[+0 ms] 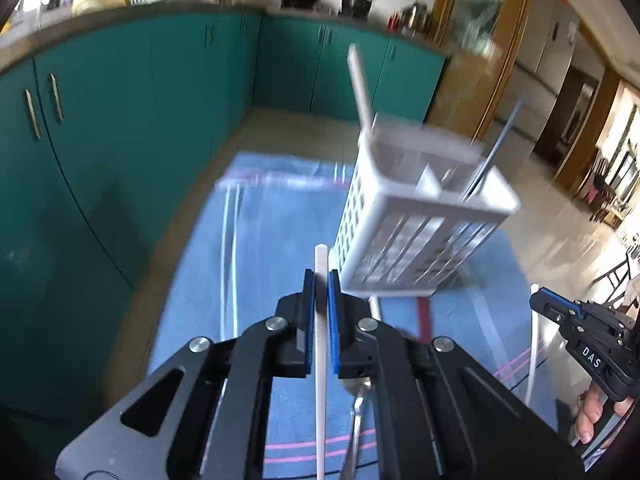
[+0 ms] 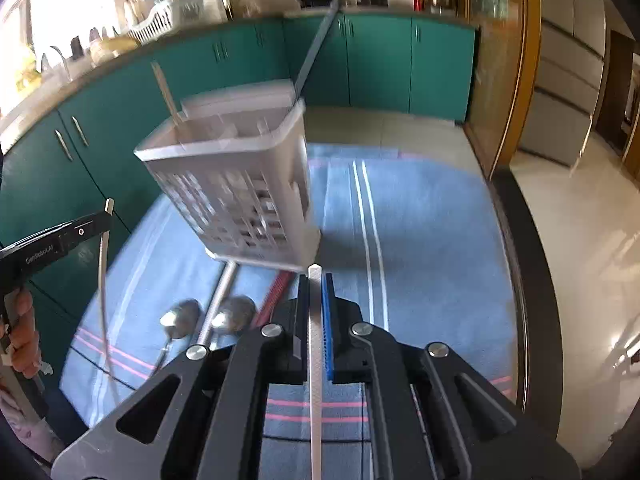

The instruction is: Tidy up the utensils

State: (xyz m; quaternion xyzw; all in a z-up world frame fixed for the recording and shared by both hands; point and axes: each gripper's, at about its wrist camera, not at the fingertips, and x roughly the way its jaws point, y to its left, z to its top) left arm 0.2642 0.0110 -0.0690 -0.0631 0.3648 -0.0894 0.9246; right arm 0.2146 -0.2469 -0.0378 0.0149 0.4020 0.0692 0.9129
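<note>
Room: teal cabinets (image 1: 120,128) curve behind the bench (image 2: 440,240), covered by a blue striped cloth.
Left gripper (image 1: 321,280): jaws clamped on a white chopstick (image 1: 321,360).
Spoons (image 2: 180,320): on the cloth before the caddy.
Caddy (image 2: 236,184): white, slotted, blurred, mid-bench; bare cloth lies to its right.
Right gripper (image 2: 315,284): jaws clamped on another chopstick (image 2: 315,360), near the caddy's base.

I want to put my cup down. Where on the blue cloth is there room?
Right of the basket, the cloth by the white stripes is bare. Near the basket's foot it's crowded: spoons, a red handle.
</note>
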